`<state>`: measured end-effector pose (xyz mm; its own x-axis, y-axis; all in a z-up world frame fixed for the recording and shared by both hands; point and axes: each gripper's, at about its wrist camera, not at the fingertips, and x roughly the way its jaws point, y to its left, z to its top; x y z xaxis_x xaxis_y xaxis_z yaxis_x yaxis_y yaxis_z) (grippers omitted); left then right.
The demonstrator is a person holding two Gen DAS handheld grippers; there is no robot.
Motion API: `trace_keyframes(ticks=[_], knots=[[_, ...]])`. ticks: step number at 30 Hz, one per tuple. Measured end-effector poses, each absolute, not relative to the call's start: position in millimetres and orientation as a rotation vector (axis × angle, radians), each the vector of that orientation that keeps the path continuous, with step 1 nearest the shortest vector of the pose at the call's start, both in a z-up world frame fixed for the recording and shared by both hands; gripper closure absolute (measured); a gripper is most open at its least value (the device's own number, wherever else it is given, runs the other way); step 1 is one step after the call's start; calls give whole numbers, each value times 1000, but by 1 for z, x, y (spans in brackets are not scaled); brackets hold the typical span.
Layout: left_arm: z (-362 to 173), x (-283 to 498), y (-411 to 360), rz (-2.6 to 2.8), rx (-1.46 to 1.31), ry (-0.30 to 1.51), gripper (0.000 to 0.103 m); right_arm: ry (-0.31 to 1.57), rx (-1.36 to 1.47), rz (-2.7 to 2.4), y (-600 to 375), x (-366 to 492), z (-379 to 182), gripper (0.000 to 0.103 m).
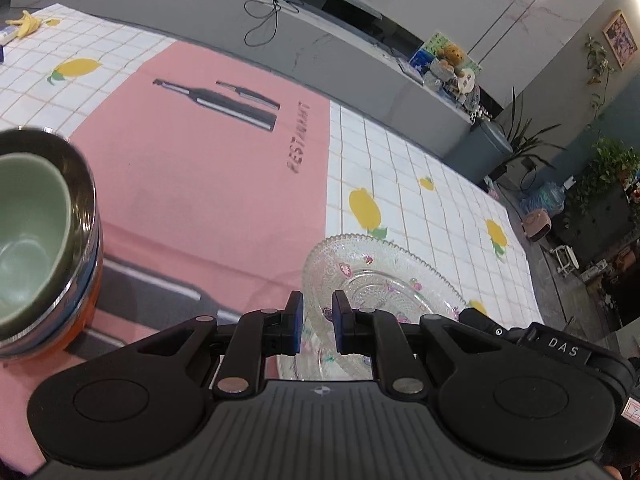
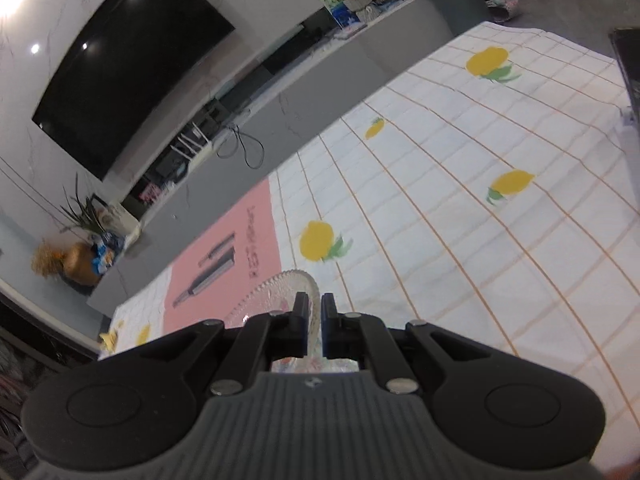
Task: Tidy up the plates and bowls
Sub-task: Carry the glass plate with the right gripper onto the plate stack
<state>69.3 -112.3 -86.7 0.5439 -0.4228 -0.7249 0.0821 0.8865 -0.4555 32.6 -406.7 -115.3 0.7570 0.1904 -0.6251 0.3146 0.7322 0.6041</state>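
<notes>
Left gripper (image 1: 317,308): fingers close together, clamped on the near rim of the glass plate (image 1: 384,280); the blue pads sit either side of the scalloped edge.
Right gripper (image 2: 314,312): fingers all but together, clamped on the same plate's rim (image 2: 280,292), which runs up between the pads.
Glass plate: clear, cut-pattern, with small pink flowers; held by both grippers and tilted. From the left wrist it spreads toward 1 o'clock of the fingers, from the right wrist toward 11 o'clock. Whether any edge rests on the surface I cannot tell.
Bowl stack: at 9 o'clock in the left wrist view, well apart from the plate; a green bowl (image 1: 28,236) nests in a steel bowl (image 1: 82,184), with an orange bowl (image 1: 80,324) under them.
Surface (image 1: 420,168): covered by a white checked cloth with yellow lemons, and a pink mat (image 1: 224,184) printed with bottles at 12 o'clock of the left fingers.
Beyond: a grey ledge (image 1: 328,52) with a cable at 12 o'clock; a dark screen (image 2: 128,68) on the wall at 10 o'clock in the right wrist view.
</notes>
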Motion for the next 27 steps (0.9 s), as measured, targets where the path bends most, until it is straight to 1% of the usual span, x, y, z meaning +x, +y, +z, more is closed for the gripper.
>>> trace_keyframes(ticks=[8, 15, 22, 27], knots=[[-103, 65, -124, -337, -354, 997, 87, 785, 718, -138, -409, 22, -125, 99], [-103, 65, -130, -329, -279, 980, 87, 839, 675, -161, -404, 30, -134, 98], [-109, 61, -133, -335, -240, 1000, 87, 878, 619, -178, -397, 33, -137, 95], [-113, 58, -134, -328, -227, 1015, 87, 887, 594, -184, -395, 32, -137, 95]])
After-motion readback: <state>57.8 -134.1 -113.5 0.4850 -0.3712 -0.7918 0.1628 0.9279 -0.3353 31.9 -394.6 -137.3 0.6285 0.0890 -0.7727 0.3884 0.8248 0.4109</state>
